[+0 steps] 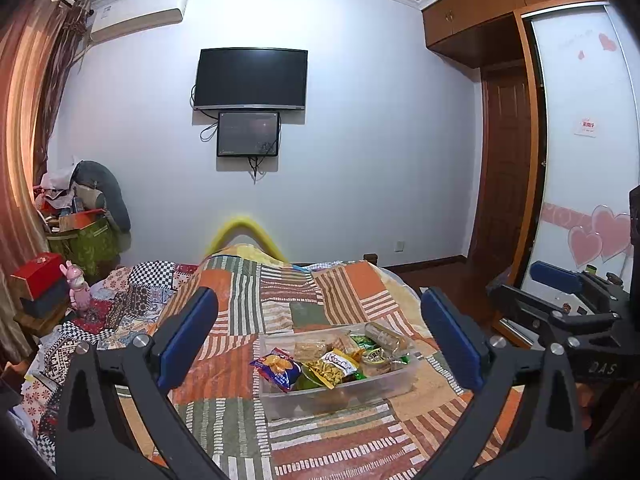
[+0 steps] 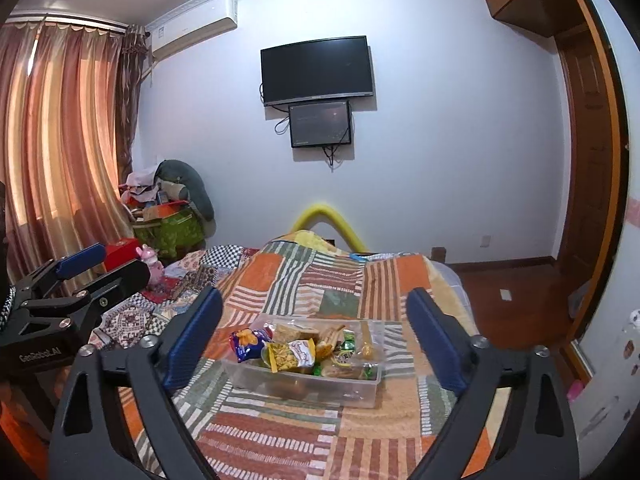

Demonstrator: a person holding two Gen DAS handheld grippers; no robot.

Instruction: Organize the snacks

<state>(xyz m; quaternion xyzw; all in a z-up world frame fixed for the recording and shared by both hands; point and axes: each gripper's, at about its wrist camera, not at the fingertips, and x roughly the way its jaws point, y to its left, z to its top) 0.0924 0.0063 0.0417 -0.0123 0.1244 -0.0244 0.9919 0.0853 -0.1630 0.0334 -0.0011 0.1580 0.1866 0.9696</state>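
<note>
Presently on the bed [image 1: 304, 432], atop a patchwork cover [image 2: 304, 280] of orange, green and striped squares: one clear plastic bin [image 1: 340, 394], open-topped, lying near the middle of the cover. Contents: assorted snack packets, piled to the rim. Among them a blue chip bag [image 1: 276, 368] at the left end, leaning over the edge; a yellow packet [image 1: 332, 368] beside it; green wrappers [image 1: 364, 342] toward the back; clear bags of biscuits [image 1: 310, 348] behind.

Left claw [image 1: 320, 340]: jaws spread wide, nothing between them, raised over the bed short of the bin and not touching it.

Right claw [image 2: 316, 332]: jaws likewise wide apart, empty, held alongside the left one, clear of the bin.

Far wall: a dark television [image 1: 251, 78], a smaller screen [image 1: 248, 134] directly under it.
</note>
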